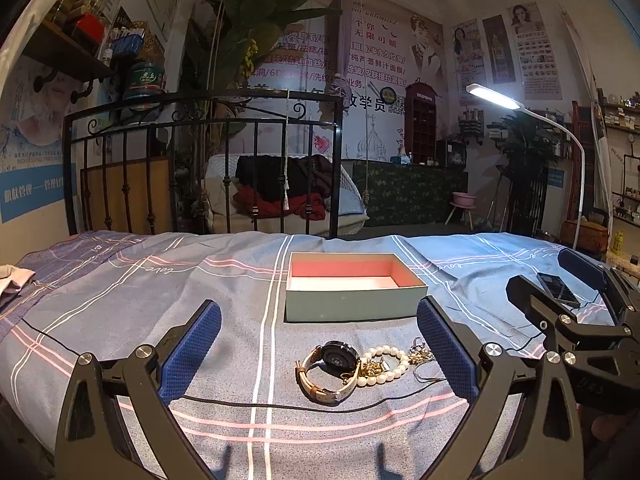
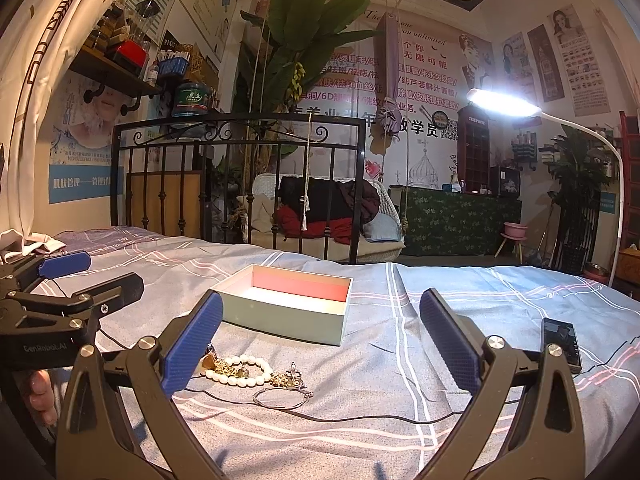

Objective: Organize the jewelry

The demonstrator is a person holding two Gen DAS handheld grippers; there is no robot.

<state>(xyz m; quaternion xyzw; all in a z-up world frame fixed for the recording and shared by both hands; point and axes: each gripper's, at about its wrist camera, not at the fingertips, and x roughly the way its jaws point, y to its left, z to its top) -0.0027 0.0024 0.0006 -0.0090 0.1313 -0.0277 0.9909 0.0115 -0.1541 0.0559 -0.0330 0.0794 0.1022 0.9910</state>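
An open pale green box (image 1: 352, 300) with a pink inside stands on the bed; it also shows in the right wrist view (image 2: 288, 312). In front of it lies a pile of jewelry: a watch (image 1: 332, 368) with a beige strap, a pearl bracelet (image 1: 386, 364) (image 2: 240, 370), gold pieces (image 1: 372, 368) (image 2: 224, 366) and a thin silver ring bracelet (image 2: 280, 398). My left gripper (image 1: 320, 352) is open and empty, its fingers either side of the pile. My right gripper (image 2: 320, 344) is open and empty, just right of the pile.
The bed has a blue-grey checked sheet (image 1: 160, 292). A thin black cable (image 1: 280, 406) runs across it near the jewelry. A dark phone (image 2: 560, 344) lies on the right. A black iron bed frame (image 1: 200, 152) stands behind, and a lit white lamp (image 2: 504, 104) at the right.
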